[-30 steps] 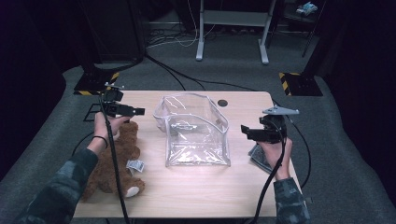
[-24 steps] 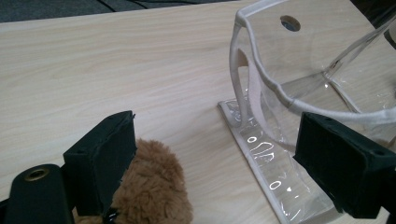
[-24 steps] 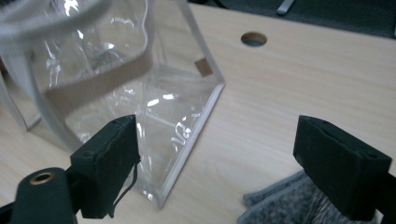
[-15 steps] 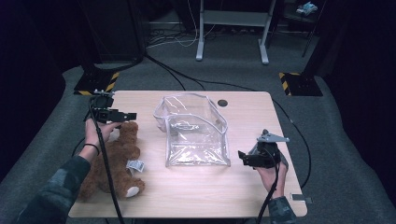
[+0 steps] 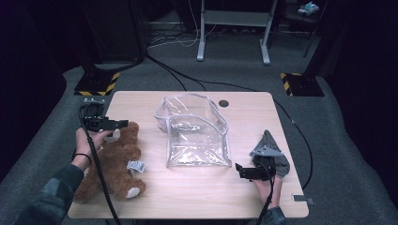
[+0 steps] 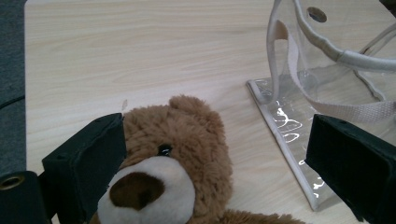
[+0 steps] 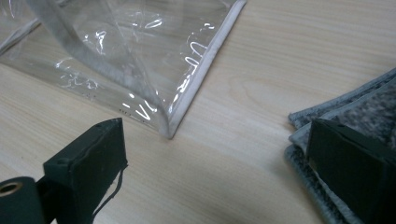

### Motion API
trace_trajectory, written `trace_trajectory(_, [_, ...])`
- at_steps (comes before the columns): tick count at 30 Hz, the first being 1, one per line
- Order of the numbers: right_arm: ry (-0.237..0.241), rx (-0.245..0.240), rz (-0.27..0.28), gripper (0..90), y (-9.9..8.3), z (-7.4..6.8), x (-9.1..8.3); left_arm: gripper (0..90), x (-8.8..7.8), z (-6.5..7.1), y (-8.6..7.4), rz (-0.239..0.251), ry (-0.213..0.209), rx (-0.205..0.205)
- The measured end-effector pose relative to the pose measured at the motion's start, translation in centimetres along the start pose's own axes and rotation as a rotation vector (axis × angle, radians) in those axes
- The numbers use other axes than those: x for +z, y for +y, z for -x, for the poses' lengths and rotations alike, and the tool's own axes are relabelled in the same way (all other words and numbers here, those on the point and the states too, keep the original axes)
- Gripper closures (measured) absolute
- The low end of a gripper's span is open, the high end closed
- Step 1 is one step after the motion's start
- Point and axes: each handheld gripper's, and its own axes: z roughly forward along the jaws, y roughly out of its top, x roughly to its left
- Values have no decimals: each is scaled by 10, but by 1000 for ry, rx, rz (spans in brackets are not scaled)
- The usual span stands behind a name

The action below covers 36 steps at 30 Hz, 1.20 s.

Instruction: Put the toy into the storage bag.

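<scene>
The left gripper (image 6: 210,154) has just been opening, jaws wide around the bear (image 6: 173,154), ready to grasp; the right gripper (image 7: 215,158), likewise opening, empty, nears the cloth (image 7: 355,112) beside the bag (image 5: 197,131).

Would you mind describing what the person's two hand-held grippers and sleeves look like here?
Both are black. The left hand-held gripper and right hand-held gripper each end in two blocky, dark, flat-faced jaws. A black cable trails from the left one along the forearm, another from the right. A grey three-cornered plate tops the right one. The left sleeve is dark and patterned, with a dark band on the wrist.
</scene>
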Motion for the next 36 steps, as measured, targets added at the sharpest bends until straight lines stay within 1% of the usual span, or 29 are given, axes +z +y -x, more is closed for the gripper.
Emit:
trace_trajectory(1, [-3, 4, -1, 41, -2, -1, 1, 43, -1, -1, -2, 0, 1, -8])
trace_trajectory(2, [-5, 7, 0, 41, -5, -3, 1, 40, -1, -2, -4, 14, 12, -5])
trace_trajectory(3, [-10, 0, -2, 41, -7, -3, 2, 38, -2, -4, -7, 5, 11, -10])
trace_trajectory(5, [-19, -2, -6, 40, -12, -5, 3, 34, -3, -5, -11, 16, 22, -21])
trace_trajectory(6, [-17, -2, -5, 40, -15, -5, 4, 32, -4, -7, -13, -4, 16, -20])
trace_trajectory(7, [-18, 0, -12, 37, -17, -5, 4, 30, -4, -8, -16, 2, 31, -17])
trace_trajectory(8, [-28, -8, -22, 35, -20, -6, 5, 27, -4, -8, -18, -5, 35, -18])
trace_trajectory(9, [-22, -13, -15, 34, -21, -6, 6, 24, -5, -10, -20, -6, 39, -7])
trace_trajectory(10, [-21, -5, -15, 30, -24, -7, 6, 23, -5, -9, -22, -4, 39, -30])
trace_trajectory(11, [-21, -7, -12, 30, -25, -7, 7, 22, -6, -11, -24, -5, 48, -7])
trace_trajectory(12, [-17, -18, -13, 27, -27, -6, 7, 21, -7, -12, -26, -12, 50, -6])
trace_trajectory(13, [-12, -10, -18, 26, -28, -8, 8, 20, -8, -12, -29, -9, 52, -18])
trace_trajectory(14, [-14, -18, -14, 26, -29, -8, 9, 18, -10, -14, -30, -20, 53, 0])
trace_trajectory(15, [-15, -20, -16, 23, -30, -9, 9, 16, -11, -14, -33, -16, 60, -6])
trace_trajectory(16, [-16, -32, -14, 23, -31, -9, 10, 16, -12, -15, -35, -22, 69, 2])
trace_trajectory(17, [-16, -14, -15, 23, -32, -10, 11, 15, -13, -16, -37, -24, 72, -4])
trace_trajectory(19, [-4, -24, -24, 20, -33, -9, 14, 13, -13, -18, -42, -44, 83, -6])
trace_trajectory(20, [-7, -26, -30, 18, -34, -9, 16, 12, -13, -19, -43, -53, 79, -11])
trace_trajectory(21, [0, -23, -33, 17, -35, -9, 16, 11, -12, -19, -46, -58, 83, -28])
trace_trajectory(24, [4, -16, -37, 18, -37, -10, 18, 4, -8, -18, -51, -78, 86, -36])
trace_trajectory(25, [4, -17, -31, 19, -37, -10, 18, 0, -5, -17, -52, -81, 88, -35])
trace_trajectory(26, [7, -20, -37, 18, -37, -9, 18, 0, -3, -16, -54, -88, 80, -43])
trace_trajectory(27, [4, -27, -42, 19, -37, -9, 19, 0, -1, -14, -55, -81, 82, -47])
trace_trajectory(28, [8, -25, -40, 22, -38, -9, 19, 0, 0, -14, -55, -100, 83, -29])
trace_trajectory(30, [9, -32, -44, 25, -37, -10, 20, 0, 4, -15, -54, -110, 80, -46])
trace_trajectory(31, [10, -35, -53, 25, -37, -11, 21, 0, 6, -15, -54, -125, 72, -49])
trace_trajectory(33, [0, -35, -63, 26, -37, -12, 22, 0, 12, -16, -53, -147, 60, -70])
trace_trajectory(35, [-3, -46, -61, 28, -37, -12, 22, 0, 20, -16, -55, -180, 57, -72])
trace_trajectory(36, [0, -43, -63, 29, -37, -12, 22, 0, 23, -15, -56, -185, 58, -79])
